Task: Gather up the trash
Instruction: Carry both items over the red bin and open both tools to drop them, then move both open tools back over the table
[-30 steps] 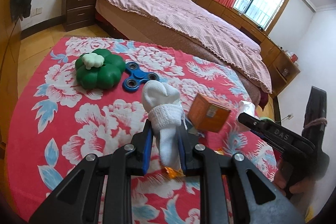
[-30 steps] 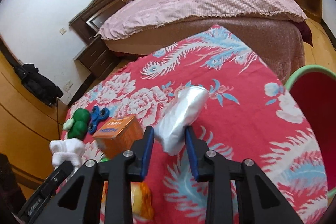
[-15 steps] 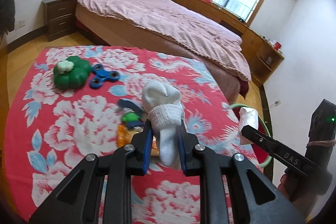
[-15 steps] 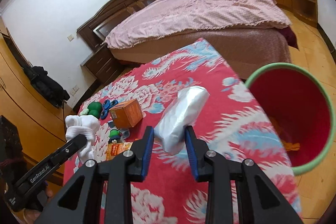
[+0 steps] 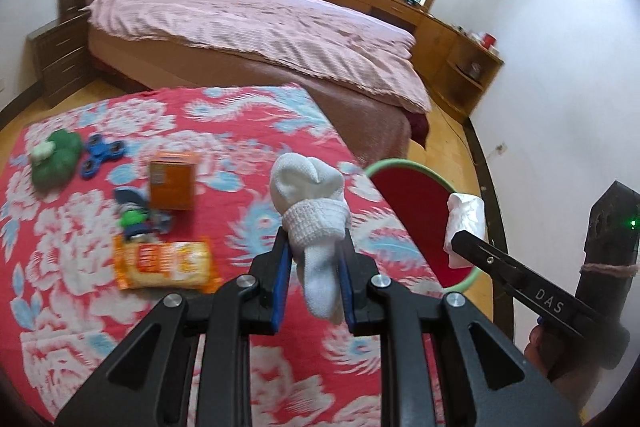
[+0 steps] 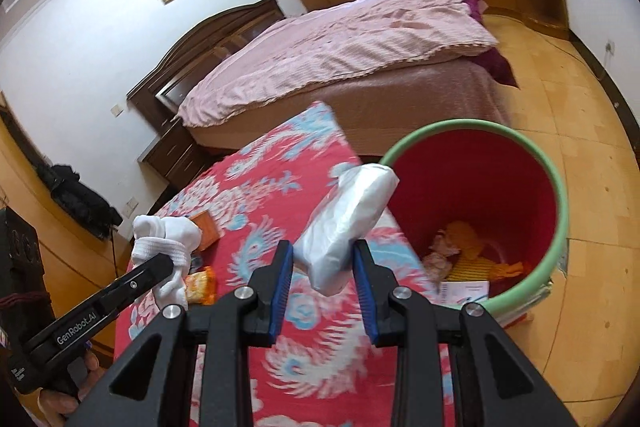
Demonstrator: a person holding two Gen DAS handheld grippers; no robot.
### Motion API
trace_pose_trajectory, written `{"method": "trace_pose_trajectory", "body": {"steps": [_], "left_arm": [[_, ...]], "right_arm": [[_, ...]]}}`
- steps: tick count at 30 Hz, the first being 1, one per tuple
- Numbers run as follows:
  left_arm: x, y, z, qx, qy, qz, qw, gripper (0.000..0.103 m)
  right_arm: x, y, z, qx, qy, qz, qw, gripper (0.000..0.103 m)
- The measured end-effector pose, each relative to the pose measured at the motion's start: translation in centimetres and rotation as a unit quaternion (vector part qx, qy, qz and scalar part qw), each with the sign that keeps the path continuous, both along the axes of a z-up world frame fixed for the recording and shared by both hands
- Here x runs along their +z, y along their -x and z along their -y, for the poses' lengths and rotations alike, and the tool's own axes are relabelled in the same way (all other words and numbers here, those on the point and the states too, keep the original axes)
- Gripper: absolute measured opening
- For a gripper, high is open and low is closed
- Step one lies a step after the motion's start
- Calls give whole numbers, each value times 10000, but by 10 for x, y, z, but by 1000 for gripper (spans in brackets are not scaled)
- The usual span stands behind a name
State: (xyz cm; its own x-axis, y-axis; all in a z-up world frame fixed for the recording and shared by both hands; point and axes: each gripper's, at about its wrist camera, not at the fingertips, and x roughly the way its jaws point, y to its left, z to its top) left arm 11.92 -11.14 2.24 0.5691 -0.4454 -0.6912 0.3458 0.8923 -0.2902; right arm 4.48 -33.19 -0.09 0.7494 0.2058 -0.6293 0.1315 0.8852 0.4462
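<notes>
A: Where the floral cloth covers the worktop, what does each gripper carry?

B: The left gripper is clenched on a rolled white sock. Its long axis runs along the fingers: the bulbous rolled end points away from the camera, toward the bed, and the narrow end hangs back between the blue pads. It is up off the cloth, near the worktop's right edge.

A: And the right one?

B: The right gripper is clamped on a white plastic-wrapped packet. The packet's long axis also follows the fingers, tilted a little to the right; its far end points up and away, and in this view it overlaps the green rim of the red bin. Whether it is truly over the opening, I cannot tell.

A: Where does the bin stand?

B: On the wooden floor, just beside the worktop's right edge. Some yellow and pale scraps lie at its bottom.

A: What is on the cloth?

B: An orange box stands upright near the middle. In front of it lies an orange snack packet, flat, its long axis across the picture. Between them is a small green and blue toy. Farther left sit a blue fidget spinner and a green clover-shaped thing.

A: Do the two grippers touch?

B: No, they are side by side and apart.
</notes>
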Motion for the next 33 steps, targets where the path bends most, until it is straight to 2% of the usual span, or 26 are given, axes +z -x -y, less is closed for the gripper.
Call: {"method": "trace_pose_trajectory", "body": {"steps": [14, 27, 33], "left_arm": [[-24, -30, 108, -941, -172, -138, 9953, 22], [-47, -53, 168, -1365, -379, -281, 9895, 22], [-48, -52, 172, -1367, -414, -271, 9894, 42]], "right_arm": [[-36, 3, 78, -673, -95, -290, 9973, 33], [-60, -1, 107, -882, -65, -494, 9949, 34], [-64, 1, 114, -935, -176, -456, 9944, 35]]}}
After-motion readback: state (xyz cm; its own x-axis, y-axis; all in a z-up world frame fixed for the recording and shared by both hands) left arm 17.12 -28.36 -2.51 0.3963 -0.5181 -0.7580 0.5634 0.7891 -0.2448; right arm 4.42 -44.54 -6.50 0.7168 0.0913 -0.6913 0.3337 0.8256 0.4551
